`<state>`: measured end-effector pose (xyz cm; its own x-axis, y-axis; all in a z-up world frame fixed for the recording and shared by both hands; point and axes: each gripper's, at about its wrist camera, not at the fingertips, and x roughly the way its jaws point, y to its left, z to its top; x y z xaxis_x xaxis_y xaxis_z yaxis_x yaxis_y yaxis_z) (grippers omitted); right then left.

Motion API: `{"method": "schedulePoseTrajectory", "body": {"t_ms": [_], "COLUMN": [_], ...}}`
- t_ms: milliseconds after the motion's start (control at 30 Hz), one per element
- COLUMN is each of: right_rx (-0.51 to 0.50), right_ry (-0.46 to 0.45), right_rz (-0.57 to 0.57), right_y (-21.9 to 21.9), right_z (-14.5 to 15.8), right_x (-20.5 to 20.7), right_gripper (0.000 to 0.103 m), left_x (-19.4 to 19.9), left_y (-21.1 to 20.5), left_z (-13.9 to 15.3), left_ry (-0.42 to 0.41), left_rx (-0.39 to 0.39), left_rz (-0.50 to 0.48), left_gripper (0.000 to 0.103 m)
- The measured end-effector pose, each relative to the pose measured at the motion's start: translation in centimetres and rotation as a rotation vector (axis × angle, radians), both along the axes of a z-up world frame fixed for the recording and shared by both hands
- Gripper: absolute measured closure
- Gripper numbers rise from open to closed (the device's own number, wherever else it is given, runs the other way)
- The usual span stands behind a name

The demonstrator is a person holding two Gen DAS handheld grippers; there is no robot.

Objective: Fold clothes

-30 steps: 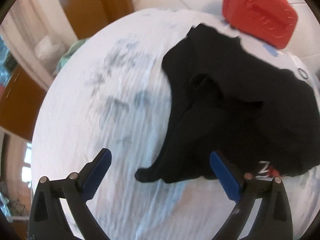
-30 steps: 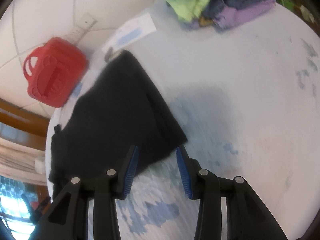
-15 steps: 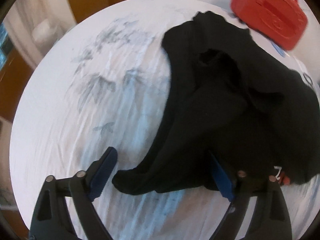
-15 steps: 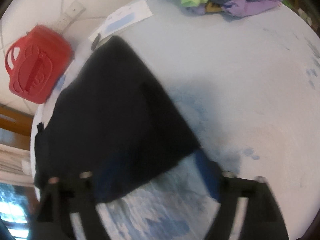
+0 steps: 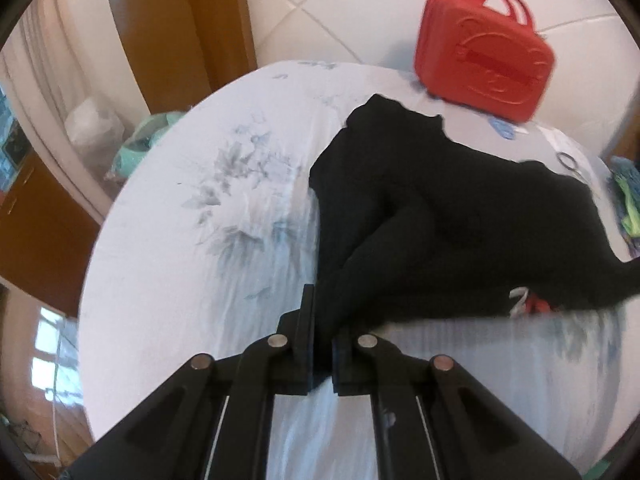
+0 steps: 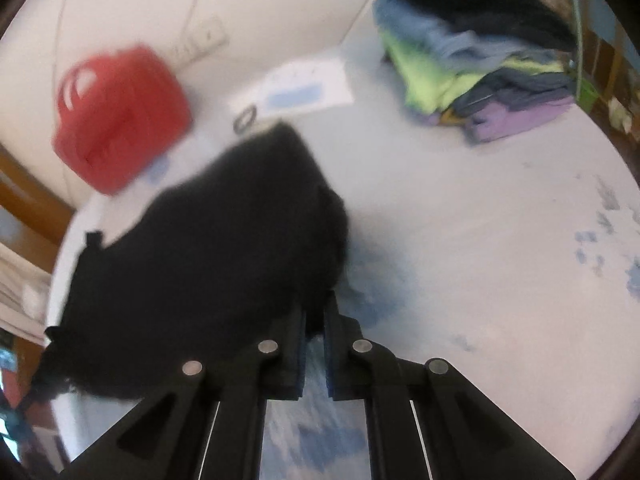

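pinching the black garment (image 5: 440, 208) on the bed sheet (image 5: 192, 264), left claw (image 5: 323, 320) and right claw (image 6: 316, 312) each grip an edge.

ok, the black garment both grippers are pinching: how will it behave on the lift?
Likely floppy: the black garment already lies in soft folds on the bedsheet. Probably sags between the left gripper and right gripper, since each is shut on only an edge. The loose sleeve will likely trail.

My right view is motion-blurred; the black garment (image 6: 224, 248) hides my fingertips (image 6: 298, 320), and the frame top crops the clothes pile (image 6: 480, 68).
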<state>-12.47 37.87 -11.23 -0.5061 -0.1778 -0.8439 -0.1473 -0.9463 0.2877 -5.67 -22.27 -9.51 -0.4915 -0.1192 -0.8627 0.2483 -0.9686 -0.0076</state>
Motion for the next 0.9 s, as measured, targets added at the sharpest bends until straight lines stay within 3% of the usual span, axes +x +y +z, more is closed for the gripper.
{"method": "schedulePoseTrajectory", "body": {"t_ms": [100, 167, 300, 333, 367, 400, 467, 500, 567, 667, 900], "right_rx": [0.003, 0.002, 0.038, 0.032, 0.012, 0.001, 0.004, 0.011, 0.009, -0.011, -0.053], "right_ry": [-0.013, -0.032, -0.141, -0.143, -0.131, -0.118, -0.096, -0.079, -0.057, -0.044, -0.064], "right_rz": [-0.038, -0.066, -0.118, -0.113, -0.106, -0.106, -0.111, -0.104, -0.083, -0.052, 0.007], "right_y": [1.9, 3.2, 5.1, 5.4, 5.8, 6.0, 6.2, 6.1, 5.7, 4.9, 3.3], "right_z": [0.5, 0.3, -3.2, -3.6, -3.8, -3.6, -3.0, -2.5, -1.8, -1.5, -2.2], "right_x": [3.1, 5.1, 8.2, 8.6, 8.9, 9.1, 9.3, 9.3, 9.1, 8.3, 5.5], "right_gripper": [0.098, 0.098, 0.100, 0.100, 0.099, 0.094, 0.078, 0.070, 0.061, 0.060, 0.058], "left_x": [2.5, 3.2, 4.1, 4.3, 4.5, 4.8, 5.3, 5.5, 5.8, 5.2, -0.7], "left_y": [0.2, 0.8, 1.2, 1.1, 1.0, 0.9, 0.4, 0.2, 0.1, 0.4, 2.3], "left_z": [-1.1, -3.9, -9.2, -9.2, -9.2, -9.0, -7.5, -6.5, -4.4, -1.9, -4.3], "left_ry": [-0.052, -0.129, -0.275, -0.269, -0.264, -0.257, -0.229, -0.205, -0.143, -0.064, -0.091], "left_rx": [0.055, 0.056, 0.038, 0.047, 0.057, 0.064, 0.061, 0.056, 0.056, 0.059, 0.021], "left_rz": [-0.018, -0.032, -0.001, 0.005, 0.011, 0.015, 0.018, 0.024, 0.022, 0.004, -0.069], "left_gripper": [0.097, 0.097, 0.094, 0.093, 0.085, 0.079, 0.054, 0.050, 0.048, 0.048, 0.048]}}
